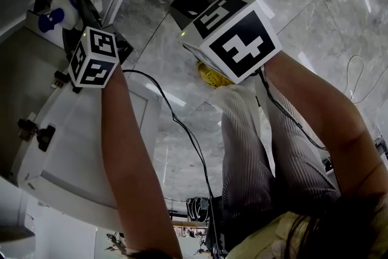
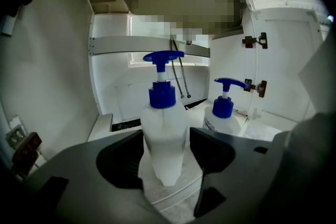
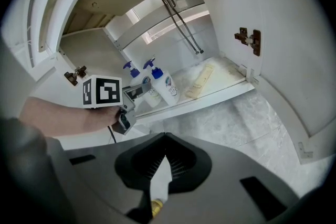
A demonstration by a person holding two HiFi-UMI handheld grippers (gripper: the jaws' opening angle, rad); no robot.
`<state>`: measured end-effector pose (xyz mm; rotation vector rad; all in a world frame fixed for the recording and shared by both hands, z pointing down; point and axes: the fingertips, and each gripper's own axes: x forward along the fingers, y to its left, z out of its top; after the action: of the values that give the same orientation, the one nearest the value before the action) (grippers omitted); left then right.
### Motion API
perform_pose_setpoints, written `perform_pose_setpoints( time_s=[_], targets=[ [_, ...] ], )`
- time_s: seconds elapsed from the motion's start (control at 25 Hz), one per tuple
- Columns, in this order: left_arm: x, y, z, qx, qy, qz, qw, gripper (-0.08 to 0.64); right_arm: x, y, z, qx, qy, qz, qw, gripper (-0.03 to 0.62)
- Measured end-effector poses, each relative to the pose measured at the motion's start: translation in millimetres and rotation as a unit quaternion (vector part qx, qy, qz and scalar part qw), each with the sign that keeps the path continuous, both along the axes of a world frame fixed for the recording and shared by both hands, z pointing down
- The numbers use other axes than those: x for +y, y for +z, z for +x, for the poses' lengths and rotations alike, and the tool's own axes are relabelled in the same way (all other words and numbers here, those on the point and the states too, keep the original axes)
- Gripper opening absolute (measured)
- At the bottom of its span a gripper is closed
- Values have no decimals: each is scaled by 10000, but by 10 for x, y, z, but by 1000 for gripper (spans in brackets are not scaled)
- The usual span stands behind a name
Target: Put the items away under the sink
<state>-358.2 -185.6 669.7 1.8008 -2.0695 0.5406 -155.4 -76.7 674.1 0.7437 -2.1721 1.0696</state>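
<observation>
My left gripper [image 2: 165, 148] is shut on a white pump bottle [image 2: 164, 134] with a blue pump head, holding it upright at the front edge of the under-sink cabinet. A second, similar bottle [image 2: 224, 115] stands just inside, to its right. From the right gripper view, the left gripper [image 3: 137, 91] reaches to the two bottles [image 3: 164, 86] on the cabinet floor. My right gripper [image 3: 164, 168] is shut on a thin white item [image 3: 160, 181] with a yellow end. It hangs back over the floor, its marker cube [image 1: 233, 33] high in the head view.
A flat beige packet [image 3: 201, 81] lies on the cabinet floor [image 3: 226, 73], right of the bottles. Supply pipes [image 3: 181, 23] run down at the back. Both white doors [image 3: 273, 60] [image 1: 79, 142] are swung open. Grey marble floor [image 1: 182, 70] fronts the cabinet, with a black cable [image 1: 188, 136] across it.
</observation>
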Motion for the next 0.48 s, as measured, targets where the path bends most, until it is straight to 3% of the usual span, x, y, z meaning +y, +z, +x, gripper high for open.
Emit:
perform_pose_setpoints(
  time_s=[0.2,0.48],
  targets=[
    [74,-58,15,-118,-32,-80,9999,299,35,-91,34,-168,11,-20,9999,26],
    [250,-147,72,28,-220,-201,9996,304,130,-259,149,-173,-63,-48,9998,26]
  ],
)
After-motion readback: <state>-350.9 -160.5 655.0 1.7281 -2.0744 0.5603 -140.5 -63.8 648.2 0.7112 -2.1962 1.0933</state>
